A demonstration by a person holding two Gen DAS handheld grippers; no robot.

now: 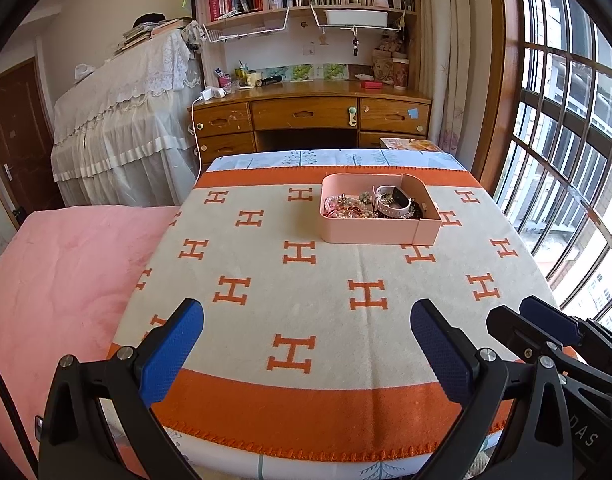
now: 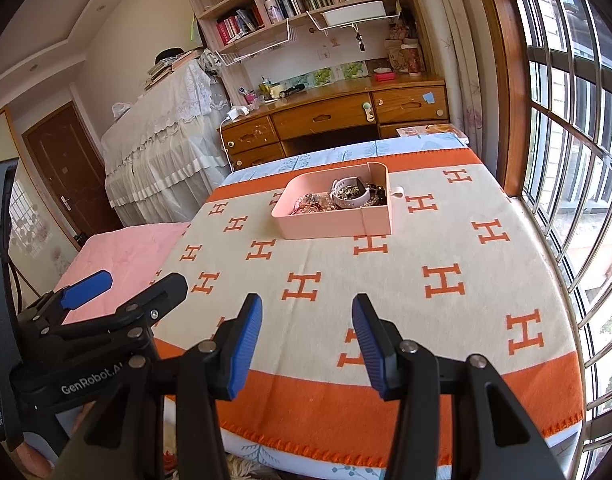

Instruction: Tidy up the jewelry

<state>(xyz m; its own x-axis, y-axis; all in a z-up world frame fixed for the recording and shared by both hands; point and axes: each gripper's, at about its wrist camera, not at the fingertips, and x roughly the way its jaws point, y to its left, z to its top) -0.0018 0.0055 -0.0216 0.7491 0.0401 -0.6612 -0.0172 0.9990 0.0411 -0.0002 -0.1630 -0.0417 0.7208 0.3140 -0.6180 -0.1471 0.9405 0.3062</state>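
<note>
A pink jewelry box point(image 1: 370, 231) sits at the far middle of the orange and cream blanket point(image 1: 265, 272); it also shows in the right wrist view point(image 2: 322, 225). It holds a white watch band point(image 1: 390, 210), beaded bracelets point(image 1: 342, 206) and other tangled jewelry. The watch band shows in the right wrist view too point(image 2: 352, 200). My left gripper point(image 1: 306, 324) is open and empty, low over the blanket's near edge. My right gripper point(image 2: 307, 320) is open and empty, also well short of the box. Each gripper shows in the other's view, the right one point(image 1: 546, 332) and the left one point(image 2: 121, 292).
The blanket covers a table beside a barred window point(image 1: 566, 140) on the right. A pink bed cover point(image 1: 57, 272) lies to the left. A wooden desk point(image 1: 306, 112) with bookshelves stands behind the table, and a lace-draped piano point(image 1: 125, 120) at the back left.
</note>
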